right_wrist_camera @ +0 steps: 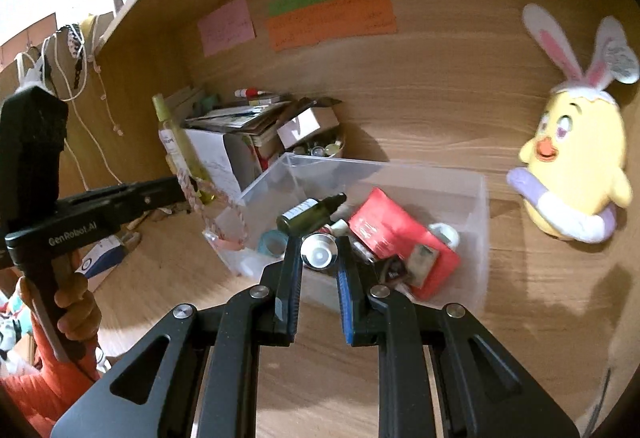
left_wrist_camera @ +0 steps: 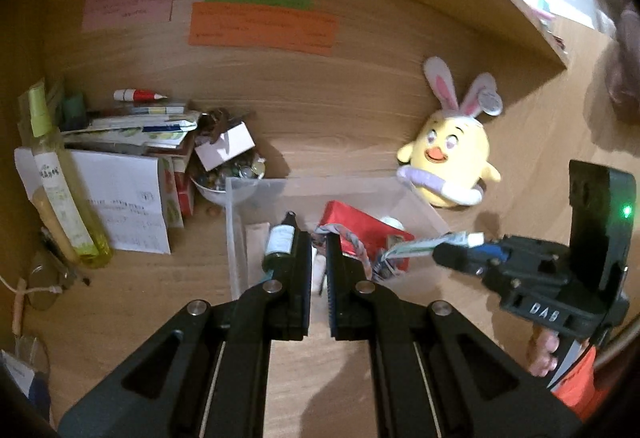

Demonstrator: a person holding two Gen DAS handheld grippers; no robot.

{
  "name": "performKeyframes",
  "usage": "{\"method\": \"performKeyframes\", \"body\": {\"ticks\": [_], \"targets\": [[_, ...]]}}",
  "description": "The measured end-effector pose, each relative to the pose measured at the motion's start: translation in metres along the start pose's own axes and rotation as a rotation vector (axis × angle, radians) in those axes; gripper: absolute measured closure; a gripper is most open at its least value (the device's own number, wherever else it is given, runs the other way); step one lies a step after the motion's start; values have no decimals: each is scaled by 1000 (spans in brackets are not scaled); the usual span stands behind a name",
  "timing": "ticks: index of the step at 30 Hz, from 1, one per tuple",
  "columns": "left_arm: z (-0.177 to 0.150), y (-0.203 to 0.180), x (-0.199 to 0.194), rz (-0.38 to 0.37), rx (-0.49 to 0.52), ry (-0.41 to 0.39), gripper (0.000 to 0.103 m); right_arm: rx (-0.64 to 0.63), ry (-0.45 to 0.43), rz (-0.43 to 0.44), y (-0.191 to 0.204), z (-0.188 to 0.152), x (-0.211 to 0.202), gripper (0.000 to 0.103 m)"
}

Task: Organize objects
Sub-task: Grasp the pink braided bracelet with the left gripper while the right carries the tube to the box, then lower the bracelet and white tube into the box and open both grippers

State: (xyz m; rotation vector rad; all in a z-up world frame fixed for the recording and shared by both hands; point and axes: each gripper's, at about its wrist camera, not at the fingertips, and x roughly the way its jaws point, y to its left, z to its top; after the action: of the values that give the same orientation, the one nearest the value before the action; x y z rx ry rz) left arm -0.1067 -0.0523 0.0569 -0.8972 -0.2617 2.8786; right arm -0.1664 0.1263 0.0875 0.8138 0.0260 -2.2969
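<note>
Left gripper [left_wrist_camera: 319, 238] is clamped on a pink-white braided cord [left_wrist_camera: 352, 240]; its jaws are nearly together and the cord runs out from the tips to the right. The right wrist view shows what the left view hides: the same braided cord [right_wrist_camera: 192, 190] hangs from the left gripper [right_wrist_camera: 182, 190] in a loop that trails down over the near-left corner of the clear plastic bin [right_wrist_camera: 478, 198].

Right gripper [right_wrist_camera: 319, 238] grips a squeezed tube, cap end facing the camera [right_wrist_camera: 319, 252], between its pads. Side-on in the left view, the tube [left_wrist_camera: 424, 244] sticks out leftward from the right gripper [left_wrist_camera: 444, 256], over the right rim of the bin [left_wrist_camera: 236, 222].

Inside the bin, just ahead of the left gripper's tips: a dark green bottle [left_wrist_camera: 282, 244] lying tilted on the left and a red packet [left_wrist_camera: 360, 228] on the right. The right view also shows, in the bin, the bottle [right_wrist_camera: 310, 214], the red packet [right_wrist_camera: 394, 234], a teal tape roll [right_wrist_camera: 270, 242] and a white cup-like item [right_wrist_camera: 444, 234], both barely visible or hidden in the left view.

Beyond the bin on the right: a yellow chick plush [left_wrist_camera: 450, 158] with bunny ears. On the far left: a tall yellow spray bottle [left_wrist_camera: 60, 178], stacked papers [left_wrist_camera: 132, 130] and a bowl of small bits [left_wrist_camera: 228, 174].
</note>
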Motion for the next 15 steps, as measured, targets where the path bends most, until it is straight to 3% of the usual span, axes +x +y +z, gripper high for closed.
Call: {"method": "performKeyframes", "body": {"ticks": [7, 12, 15], "targets": [[6, 13, 39, 7, -38, 63, 98, 39, 99, 27, -10, 8, 48, 88], [0, 19, 65, 5, -57, 129, 97, 59, 141, -41, -19, 8, 66, 88], [-4, 21, 77, 11, -64, 162, 96, 70, 148, -85, -26, 8, 68, 76]]}}
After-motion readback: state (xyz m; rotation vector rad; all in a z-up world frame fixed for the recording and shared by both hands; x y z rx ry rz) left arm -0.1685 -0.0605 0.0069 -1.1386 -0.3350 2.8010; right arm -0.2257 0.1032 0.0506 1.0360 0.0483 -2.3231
